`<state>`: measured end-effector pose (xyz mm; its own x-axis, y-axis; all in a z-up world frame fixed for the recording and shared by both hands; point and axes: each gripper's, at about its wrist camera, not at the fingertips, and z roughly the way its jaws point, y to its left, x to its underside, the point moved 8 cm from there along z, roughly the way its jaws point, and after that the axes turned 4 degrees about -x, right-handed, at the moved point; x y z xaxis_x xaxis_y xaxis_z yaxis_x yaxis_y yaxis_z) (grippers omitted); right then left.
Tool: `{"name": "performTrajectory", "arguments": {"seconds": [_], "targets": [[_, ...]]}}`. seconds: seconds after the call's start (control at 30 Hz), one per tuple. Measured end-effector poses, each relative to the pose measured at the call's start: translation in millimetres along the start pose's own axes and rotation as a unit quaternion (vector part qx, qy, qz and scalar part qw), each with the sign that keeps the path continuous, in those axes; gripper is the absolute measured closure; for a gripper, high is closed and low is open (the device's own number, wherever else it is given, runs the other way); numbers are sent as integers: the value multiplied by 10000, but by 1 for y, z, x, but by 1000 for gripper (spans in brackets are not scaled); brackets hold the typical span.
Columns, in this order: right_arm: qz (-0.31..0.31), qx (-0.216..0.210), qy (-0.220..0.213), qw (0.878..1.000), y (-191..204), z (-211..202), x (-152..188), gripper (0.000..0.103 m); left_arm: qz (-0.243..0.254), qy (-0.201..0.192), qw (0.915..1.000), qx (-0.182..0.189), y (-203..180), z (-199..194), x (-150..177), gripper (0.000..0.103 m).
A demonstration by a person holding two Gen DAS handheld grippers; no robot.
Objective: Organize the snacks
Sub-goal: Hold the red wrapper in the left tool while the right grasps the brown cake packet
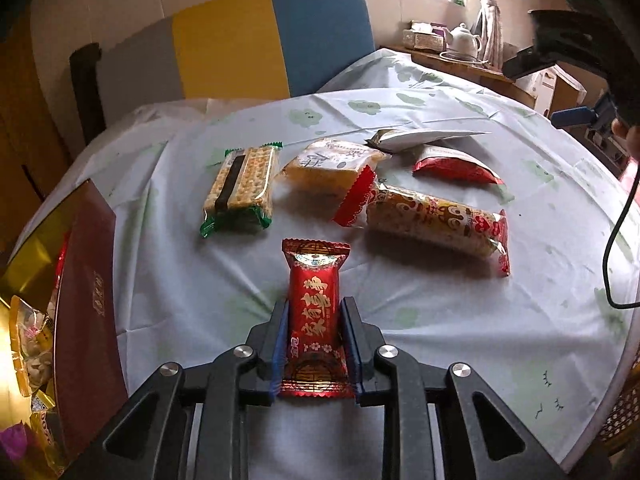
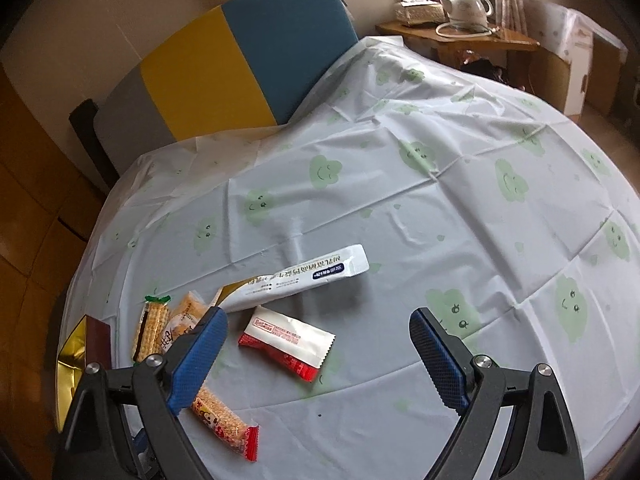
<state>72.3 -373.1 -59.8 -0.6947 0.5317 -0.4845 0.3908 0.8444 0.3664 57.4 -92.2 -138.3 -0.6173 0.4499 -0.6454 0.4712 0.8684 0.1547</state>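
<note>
My left gripper [image 1: 314, 306] is shut on a red snack packet with gold characters [image 1: 314, 308], held above the table. Beyond it lie a green-edged cracker pack [image 1: 240, 190], a yellow cake pack [image 1: 332, 166], a long rice-cracker roll with red ends [image 1: 428, 222], a red-and-white packet [image 1: 454, 164] and a white stick pack [image 1: 424, 138]. My right gripper [image 2: 318, 322] is open and empty, hovering above the red-and-white packet [image 2: 290, 342] and the white stick pack [image 2: 300, 278]. The cracker pack [image 2: 152, 330] and the roll [image 2: 222, 422] lie to its left.
A dark red gift box with gold lining [image 1: 86, 304] holds several snacks at the table's left edge; it also shows in the right wrist view [image 2: 80, 354]. A yellow and blue chair [image 1: 272, 40] stands behind the table. A teapot [image 2: 468, 6] sits on a side table.
</note>
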Motion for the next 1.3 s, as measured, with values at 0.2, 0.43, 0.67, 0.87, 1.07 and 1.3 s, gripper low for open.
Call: {"name": "performTrajectory", "arguments": {"seconds": [0.2,0.43,0.67,0.87,1.07,1.3], "targets": [[-69,70,145,9998,0,7,5,10,-41,-89,9999,28,-1,3,-2,78],[-150,116,266,9995,2,13,9,10,-44,-142,9999,15,-1,-1,0,78],[-528,31,521,9972,18,22,22,10,-43,-180,9998,1,-1,-1,0,78],[-868,-255,754,9930,39,29,35,10,-60,-199,9998,20,-1,-1,0,78],[-777,-864,1210,9858,59,39,54,10,-75,-211,9997,42,-1,-2,0,78],[-265,-1284,1703,9766,99,68,63,8,-158,-219,9995,134,1,-2,0,78]]}}
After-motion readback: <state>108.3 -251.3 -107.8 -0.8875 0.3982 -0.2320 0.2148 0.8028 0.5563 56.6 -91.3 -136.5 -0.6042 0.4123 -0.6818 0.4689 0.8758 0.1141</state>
